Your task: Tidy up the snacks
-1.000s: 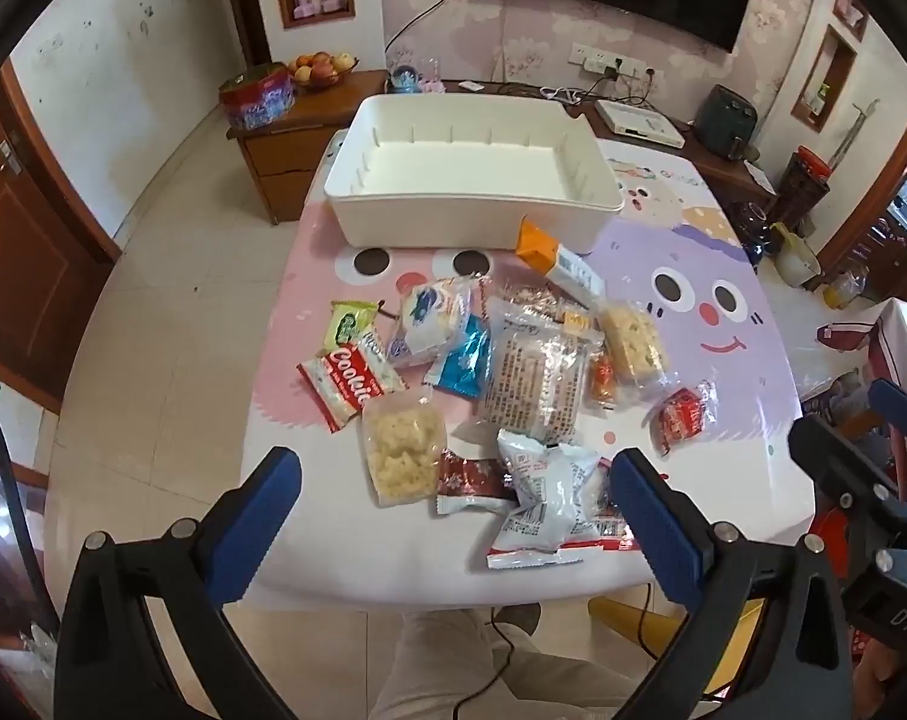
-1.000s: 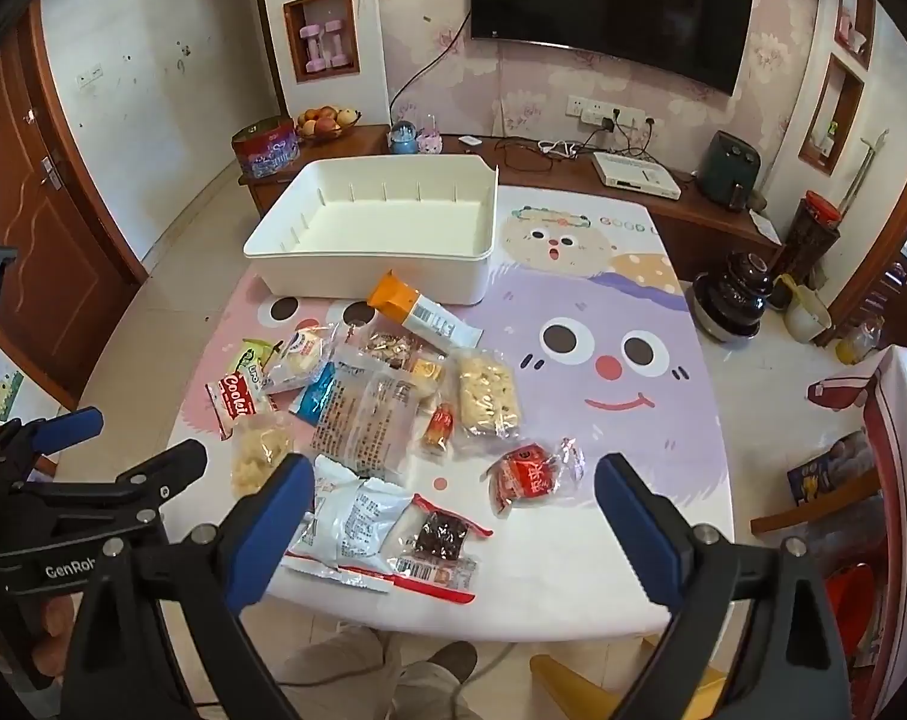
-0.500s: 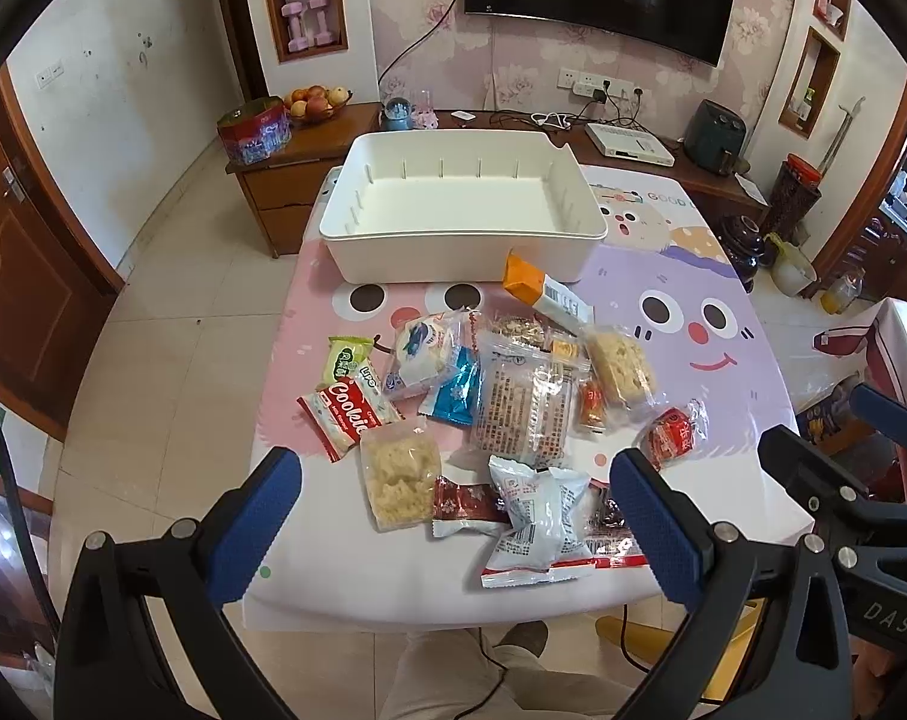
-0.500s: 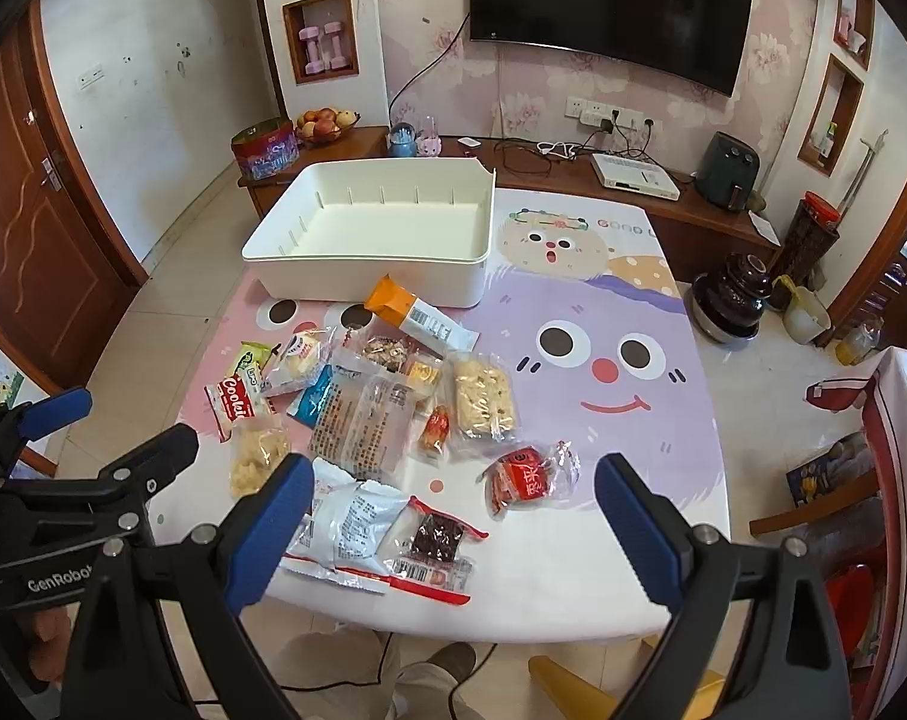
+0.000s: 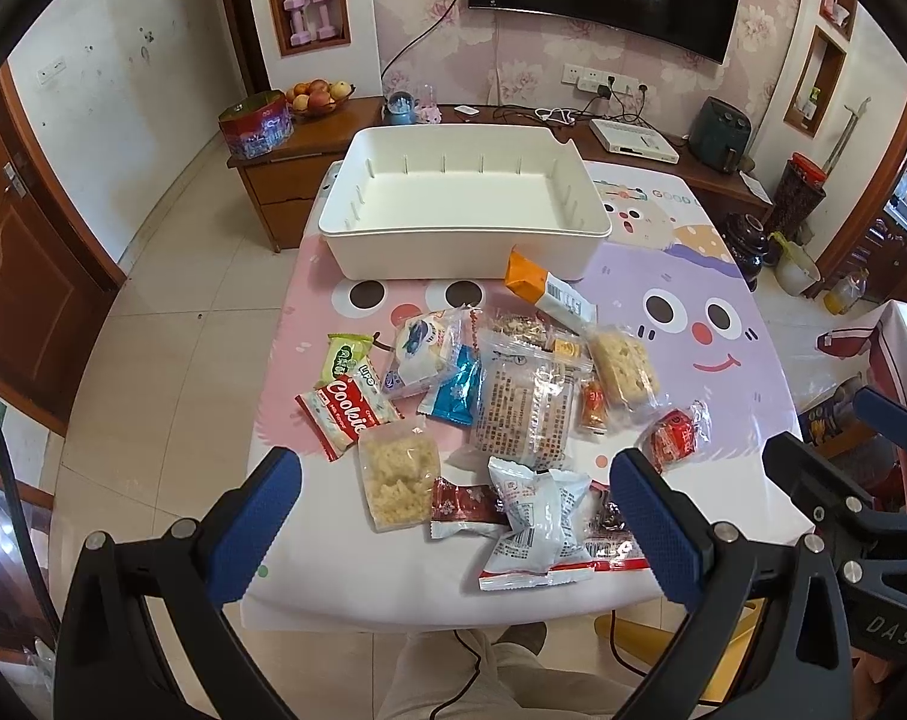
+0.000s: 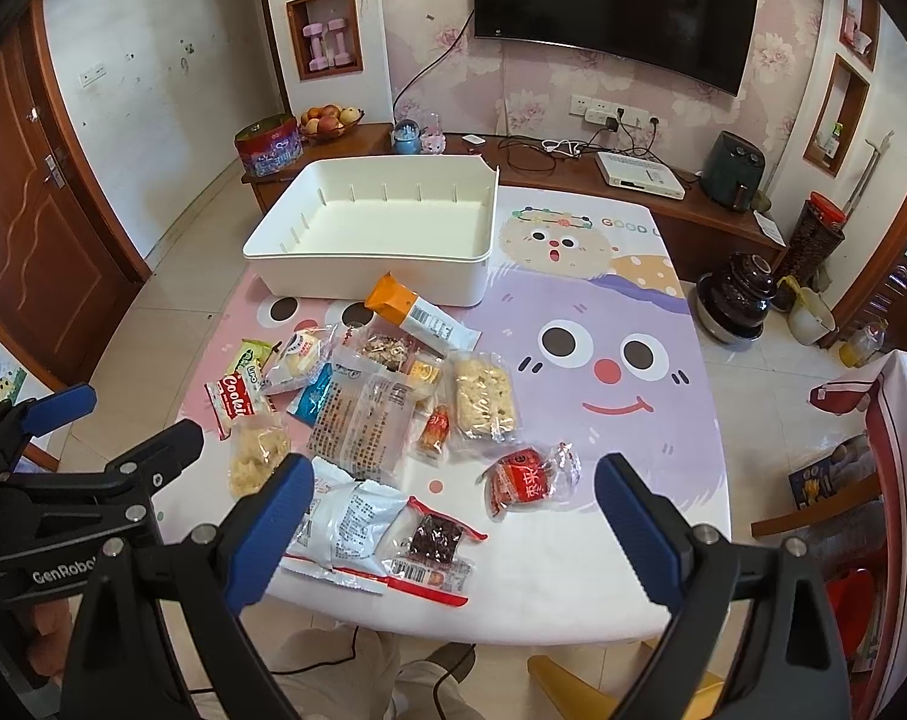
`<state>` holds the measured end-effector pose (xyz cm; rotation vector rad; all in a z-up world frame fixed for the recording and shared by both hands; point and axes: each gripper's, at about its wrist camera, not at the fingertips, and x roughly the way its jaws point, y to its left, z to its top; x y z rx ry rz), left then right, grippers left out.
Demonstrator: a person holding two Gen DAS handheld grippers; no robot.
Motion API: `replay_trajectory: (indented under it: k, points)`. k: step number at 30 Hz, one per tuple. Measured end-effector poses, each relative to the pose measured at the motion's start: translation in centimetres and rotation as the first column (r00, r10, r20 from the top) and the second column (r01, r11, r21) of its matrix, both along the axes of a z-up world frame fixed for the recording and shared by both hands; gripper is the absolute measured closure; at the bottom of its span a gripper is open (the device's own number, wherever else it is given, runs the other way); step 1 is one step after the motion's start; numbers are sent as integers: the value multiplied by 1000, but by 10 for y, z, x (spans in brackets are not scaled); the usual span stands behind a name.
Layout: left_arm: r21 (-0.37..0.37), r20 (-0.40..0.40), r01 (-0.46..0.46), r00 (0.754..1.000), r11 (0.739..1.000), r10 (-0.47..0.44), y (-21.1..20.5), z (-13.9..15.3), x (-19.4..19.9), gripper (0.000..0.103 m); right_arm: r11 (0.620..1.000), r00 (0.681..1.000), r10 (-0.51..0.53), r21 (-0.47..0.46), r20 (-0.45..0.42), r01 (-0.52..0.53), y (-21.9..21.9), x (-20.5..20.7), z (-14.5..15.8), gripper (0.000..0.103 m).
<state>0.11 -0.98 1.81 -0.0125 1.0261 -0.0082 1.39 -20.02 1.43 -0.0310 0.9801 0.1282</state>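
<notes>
Several snack packets lie in a loose pile on the near half of the cartoon-print table (image 5: 723, 276): a red Cookie pack (image 5: 345, 414), a big clear cracker pack (image 5: 525, 405), an orange-and-white box (image 5: 546, 291), a red wrapped snack (image 6: 522, 477), a white packet (image 5: 537, 516). An empty white bin (image 5: 462, 207) stands at the table's far left, also in the right wrist view (image 6: 381, 228). My left gripper (image 5: 453, 525) is open and empty, above the table's near edge. My right gripper (image 6: 450, 525) is open and empty, to its right.
A wooden sideboard (image 5: 309, 144) with a fruit bowl and a tin stands behind the table. A dark jar (image 6: 735, 294) and bottles sit on the floor to the right. A chair (image 6: 897, 456) stands at the right edge. The person's legs (image 5: 453, 678) are below.
Both grippers have pulled back and tilted up a little, so the table and bin sit lower in view. No snack has moved. Both stay open.
</notes>
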Motion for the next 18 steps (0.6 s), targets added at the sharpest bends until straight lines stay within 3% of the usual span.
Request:
replay_trajectory:
  k: [18]
  points:
    - [3,-20,-2,1000,1000,2,0,-10,1,1,1000,1000,0,1,-4,0,1,-1,-2,8]
